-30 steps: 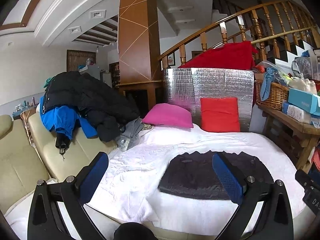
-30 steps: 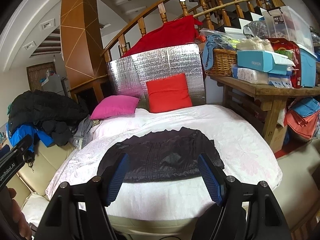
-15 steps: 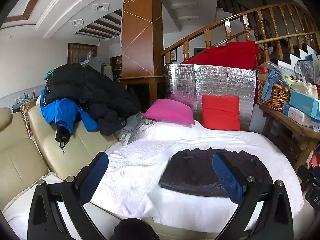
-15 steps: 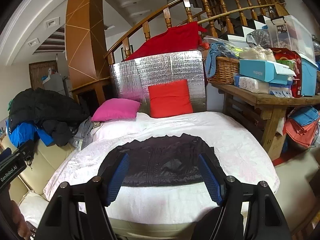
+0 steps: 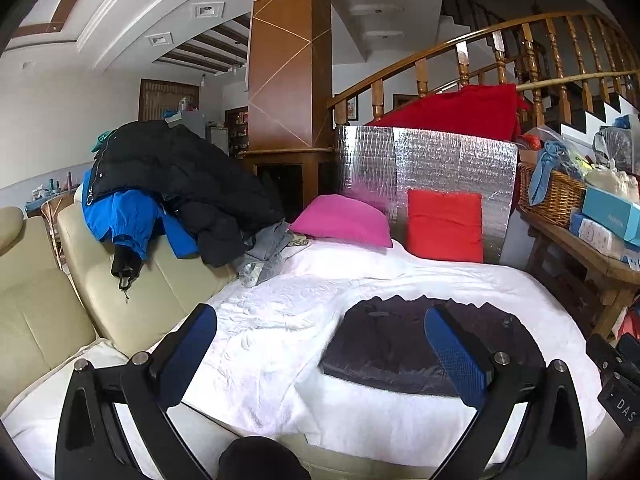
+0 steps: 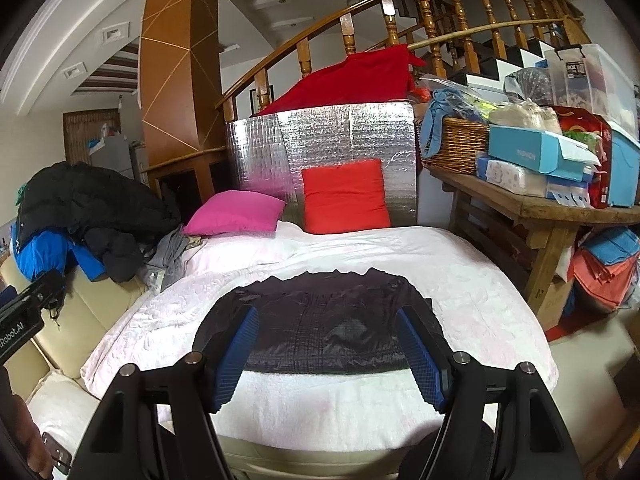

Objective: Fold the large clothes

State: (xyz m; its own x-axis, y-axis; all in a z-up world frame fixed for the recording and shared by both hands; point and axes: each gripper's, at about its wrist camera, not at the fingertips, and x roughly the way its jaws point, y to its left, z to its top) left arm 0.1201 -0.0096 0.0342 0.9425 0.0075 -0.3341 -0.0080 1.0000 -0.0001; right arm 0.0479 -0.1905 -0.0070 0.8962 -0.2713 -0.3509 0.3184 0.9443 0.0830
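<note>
A dark folded garment (image 5: 396, 340) (image 6: 320, 328) lies flat near the front edge of the white bedspread (image 5: 280, 312) (image 6: 460, 276). My left gripper (image 5: 320, 344) hovers short of the bed with its blue pads wide apart and nothing between them; the garment lies beyond its right finger. My right gripper (image 6: 326, 348) is open too, held back from the bed and centred on the garment without touching it. A heap of black and blue jackets (image 5: 160, 184) (image 6: 76, 224) is piled on the sofa back to the left.
A pink cushion (image 5: 344, 220) and a red cushion (image 5: 444, 224) lean on a silver foil panel (image 6: 340, 140) at the bed's far end. A cream sofa (image 5: 60, 300) runs along the left. A wooden table (image 6: 540, 208) with a basket and boxes stands on the right.
Both views shifted slightly with a small roll of the hands; the garment and the jaws of both grippers stay as they were.
</note>
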